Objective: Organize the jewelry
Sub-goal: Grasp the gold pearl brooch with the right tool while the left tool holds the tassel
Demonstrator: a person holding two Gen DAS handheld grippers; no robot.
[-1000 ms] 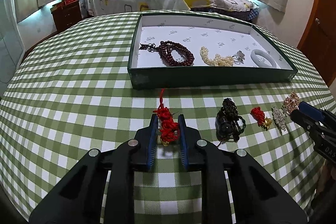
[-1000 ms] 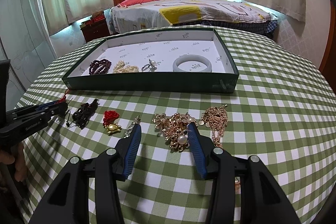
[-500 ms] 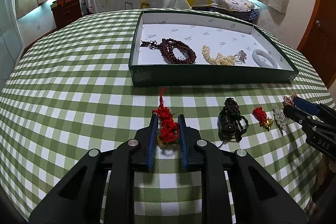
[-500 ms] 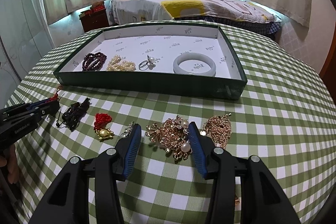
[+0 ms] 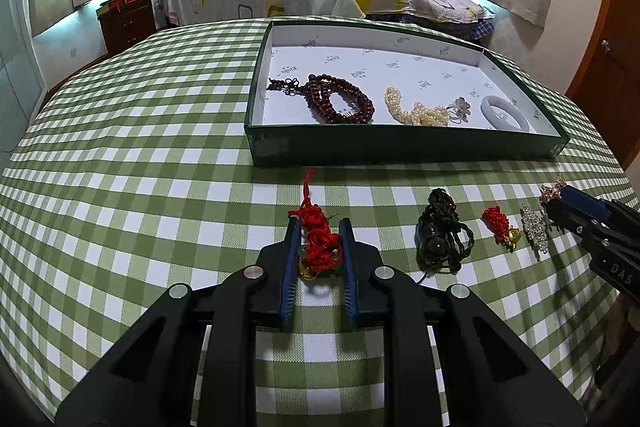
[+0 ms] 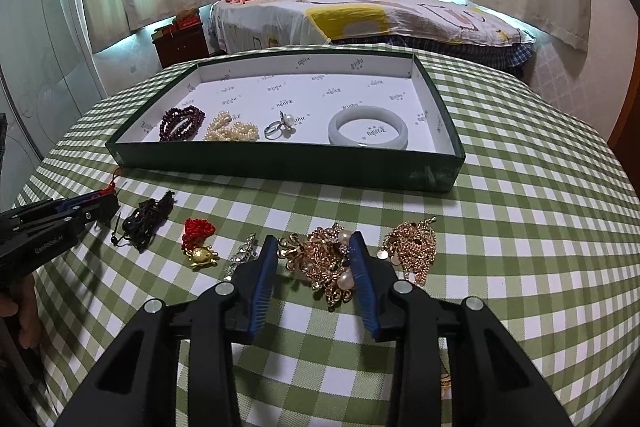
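Two grippers work a gingham tablecloth (image 6: 520, 187). Left gripper (image 5: 319, 227) clamps a red knotted-cord charm (image 5: 318, 241); right gripper (image 6: 314, 247), jaws apart, straddles a gold pearl brooch (image 6: 326, 261) near the green tray (image 6: 280, 163).

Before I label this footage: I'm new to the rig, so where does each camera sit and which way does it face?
Left wrist: on the left gripper, looking along its fingers at the red knotted cord charm between them; the right gripper shows at right.
Right wrist: on the right gripper, whose fingers flank the gold pearl brooch; the left gripper shows at left.
Both face the green shallow box on the green checked tablecloth.
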